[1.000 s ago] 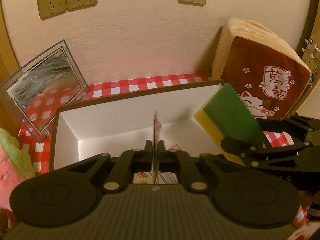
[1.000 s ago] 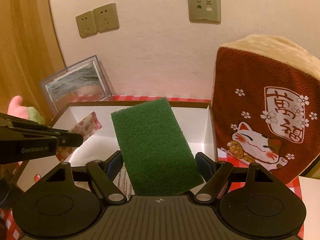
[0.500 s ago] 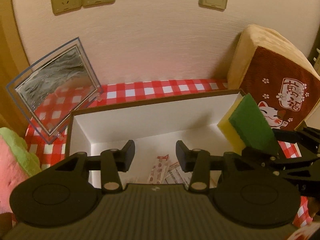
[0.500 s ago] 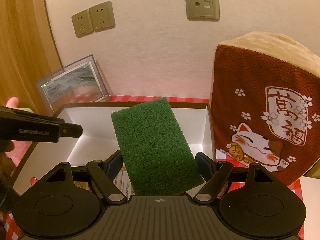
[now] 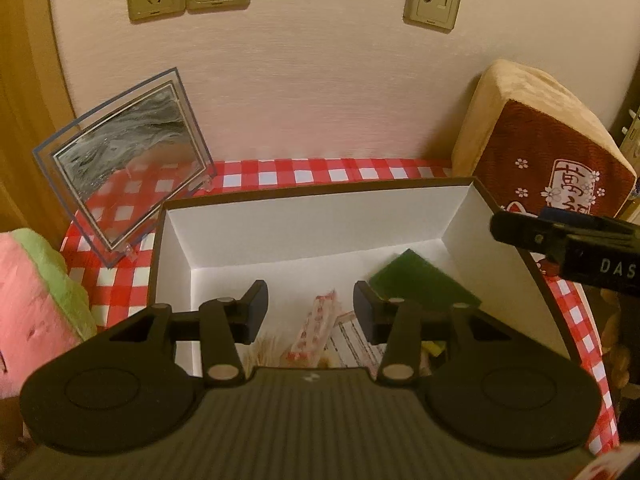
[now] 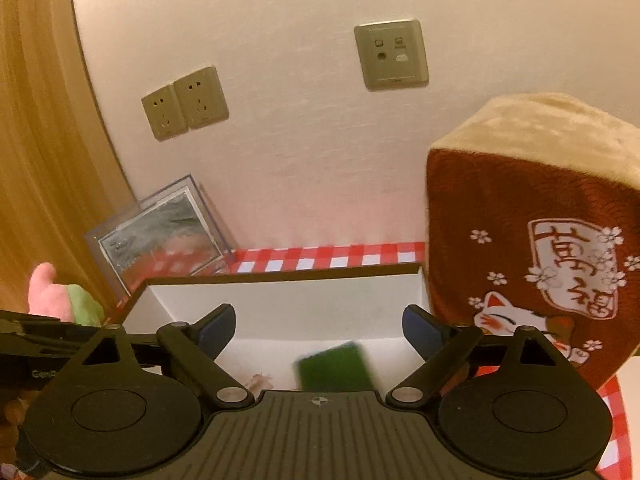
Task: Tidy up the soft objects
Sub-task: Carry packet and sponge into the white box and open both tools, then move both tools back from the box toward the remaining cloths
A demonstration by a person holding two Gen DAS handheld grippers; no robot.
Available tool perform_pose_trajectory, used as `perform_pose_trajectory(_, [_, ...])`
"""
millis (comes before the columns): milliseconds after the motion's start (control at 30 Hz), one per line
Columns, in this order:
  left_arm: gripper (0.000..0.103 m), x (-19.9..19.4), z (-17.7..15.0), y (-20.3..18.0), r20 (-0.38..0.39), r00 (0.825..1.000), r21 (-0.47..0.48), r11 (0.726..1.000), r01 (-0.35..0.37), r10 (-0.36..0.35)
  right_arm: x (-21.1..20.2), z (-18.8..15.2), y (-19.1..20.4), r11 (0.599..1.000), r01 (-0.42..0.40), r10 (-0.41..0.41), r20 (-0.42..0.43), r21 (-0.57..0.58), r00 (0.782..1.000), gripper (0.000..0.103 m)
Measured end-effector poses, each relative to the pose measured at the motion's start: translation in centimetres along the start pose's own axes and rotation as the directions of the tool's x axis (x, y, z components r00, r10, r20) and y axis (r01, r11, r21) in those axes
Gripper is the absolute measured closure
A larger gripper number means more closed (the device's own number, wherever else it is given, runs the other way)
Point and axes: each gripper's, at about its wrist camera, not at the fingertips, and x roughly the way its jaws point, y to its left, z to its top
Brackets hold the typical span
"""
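A white box with a brown rim (image 5: 320, 192) stands on the red checked cloth. A green and yellow sponge (image 5: 424, 282) lies inside it at the right, blurred; it also shows in the right wrist view (image 6: 336, 366). Small red and white packets (image 5: 316, 328) lie on the box floor. My left gripper (image 5: 310, 312) is open and empty above the box's near side. My right gripper (image 6: 318, 328) is open and empty above the box (image 6: 280, 276); its finger shows in the left wrist view (image 5: 560, 236).
A brown lucky-cat cushion (image 5: 544, 152) stands right of the box, also in the right wrist view (image 6: 536, 240). A clear picture frame (image 5: 124, 156) leans on the wall at back left. A pink and green watermelon plush (image 5: 36, 300) lies at left.
My right gripper has opened and let go of the sponge, which dropped into the box. My left gripper opened earlier and released a packet into the box. Both grippers have risen.
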Motion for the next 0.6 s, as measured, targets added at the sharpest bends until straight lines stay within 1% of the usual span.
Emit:
perform_pose_trajectory(167, [0.059,-1.2,-0.8,0.4,0.001,1.0,-0.017,1.0,0.003,-0.003,-1.5,-0.9,-0.5,1.0,0.012,-0.012,-0.028,0.004,1.0,0.012])
perform_pose_trajectory(433, [0.056,-4.2,-2.5,0.5,0.016,1.0,-0.024,1.0,-0.009,0.009,-5.4,-3.5,-1.2,0.999,0.015,-0.014,-0.03,0.038,0.999,0.012])
perform_pose_trajectory(600, [0.055,-6.1,-4.0,0.6,0.019,1.0,-0.039,0.999,-0.004,0.004,-8.0,-4.8,-1.1,0.999,-0.003,0.005,-0.036,0.052,0.999,0.012])
